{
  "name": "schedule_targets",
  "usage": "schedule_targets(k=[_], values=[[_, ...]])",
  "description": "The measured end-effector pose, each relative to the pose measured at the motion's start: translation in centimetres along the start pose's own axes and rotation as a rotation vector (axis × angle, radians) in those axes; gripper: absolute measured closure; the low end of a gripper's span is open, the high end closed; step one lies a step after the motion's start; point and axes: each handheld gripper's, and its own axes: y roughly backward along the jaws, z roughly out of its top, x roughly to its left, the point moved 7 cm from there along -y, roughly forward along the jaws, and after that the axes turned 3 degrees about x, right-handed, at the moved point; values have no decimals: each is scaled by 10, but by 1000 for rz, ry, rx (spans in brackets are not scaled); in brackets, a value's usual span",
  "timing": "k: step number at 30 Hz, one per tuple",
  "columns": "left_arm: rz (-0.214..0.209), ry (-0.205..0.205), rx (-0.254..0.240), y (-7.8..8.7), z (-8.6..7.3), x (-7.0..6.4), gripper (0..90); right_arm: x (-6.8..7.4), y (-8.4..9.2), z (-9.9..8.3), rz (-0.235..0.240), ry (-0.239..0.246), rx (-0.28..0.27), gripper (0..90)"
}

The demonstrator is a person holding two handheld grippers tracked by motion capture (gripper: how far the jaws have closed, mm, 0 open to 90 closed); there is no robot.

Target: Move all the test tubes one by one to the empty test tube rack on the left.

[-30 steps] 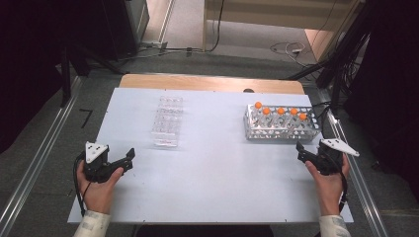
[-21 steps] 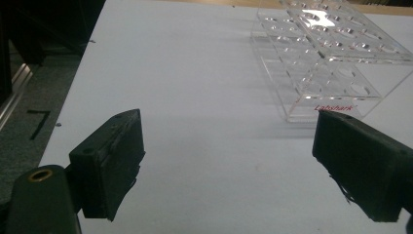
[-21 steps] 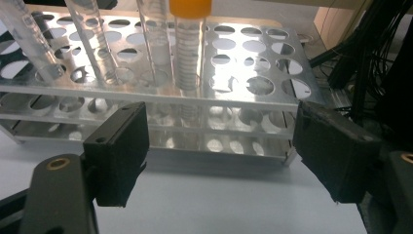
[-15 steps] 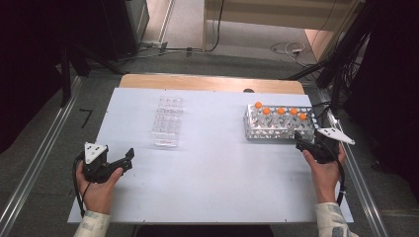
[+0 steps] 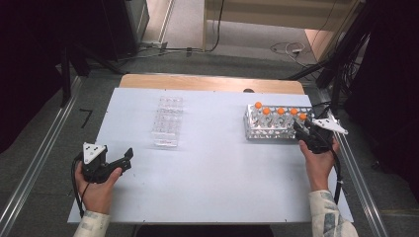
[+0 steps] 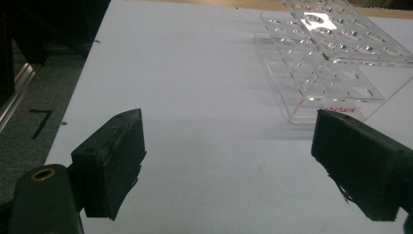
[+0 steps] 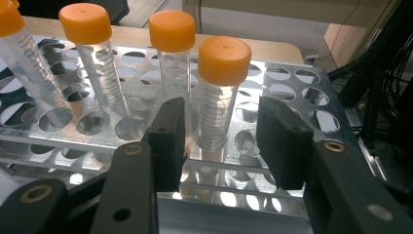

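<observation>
Surface: white table (image 5: 212,182).
Right gripper (image 7: 221,131): jaws held apart around an orange-capped tube (image 7: 216,92) in the metal rack (image 5: 276,129).
Left gripper (image 5: 126,158): held open, near the clear rack (image 5: 167,121).

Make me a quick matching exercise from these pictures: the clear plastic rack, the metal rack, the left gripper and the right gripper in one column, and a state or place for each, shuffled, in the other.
Column one:
1. clear plastic rack
2. metal rack
3. left gripper
4. right gripper

Column two:
A. open, jaws on either side of an orange-capped tube
B. holds orange-capped tubes
C. open, over bare table near the left front
D. holes all empty

Pairs: 1-D, 2-B, 3-C, 4-A
</observation>
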Motion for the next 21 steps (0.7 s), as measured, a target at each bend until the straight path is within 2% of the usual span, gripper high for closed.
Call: schedule_targets(k=[2, 3, 9, 13, 20, 21], values=[[0, -1, 1, 0, 0, 0, 125, 0, -2, 0, -2, 1, 2, 546], [-2, -2, 0, 0, 0, 0, 126, 0, -4, 0, -1, 2, 4, 583], [-1, -2, -1, 0, 0, 0, 126, 0, -8, -1, 10, 0, 9, 630], [0, -1, -1, 0, 0, 0, 126, 0, -9, -1, 20, -6, 12, 694], [-5, -1, -4, 0, 0, -1, 126, 0, -6, 4, 24, 3, -7, 717], [-5, -2, -3, 0, 0, -1, 128, 0, -1, 10, 26, -3, -31, 718]])
